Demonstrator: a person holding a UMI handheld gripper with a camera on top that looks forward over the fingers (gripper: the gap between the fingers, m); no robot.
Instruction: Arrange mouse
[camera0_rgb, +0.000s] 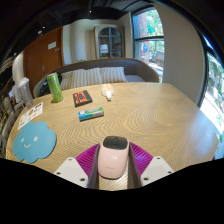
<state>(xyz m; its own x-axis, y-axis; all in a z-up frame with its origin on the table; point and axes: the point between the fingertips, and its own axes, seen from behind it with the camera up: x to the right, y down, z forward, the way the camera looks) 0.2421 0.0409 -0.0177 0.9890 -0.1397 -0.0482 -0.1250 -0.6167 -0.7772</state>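
A pale pink mouse (113, 158) with a dark grey top panel sits between my two fingers, over the near edge of the wooden table (150, 112). My gripper (113, 166) is shut on the mouse, with the magenta pads (88, 157) pressing on both of its sides. I cannot tell whether the mouse touches the table or is held just above it.
A blue cloud-shaped mat (33, 143) lies on the table ahead to the left. Further off are a flat blue box (91, 114), a dark red book (82, 98), a green can (55, 87) and a small white object (108, 91). A sofa (100, 72) stands beyond the table.
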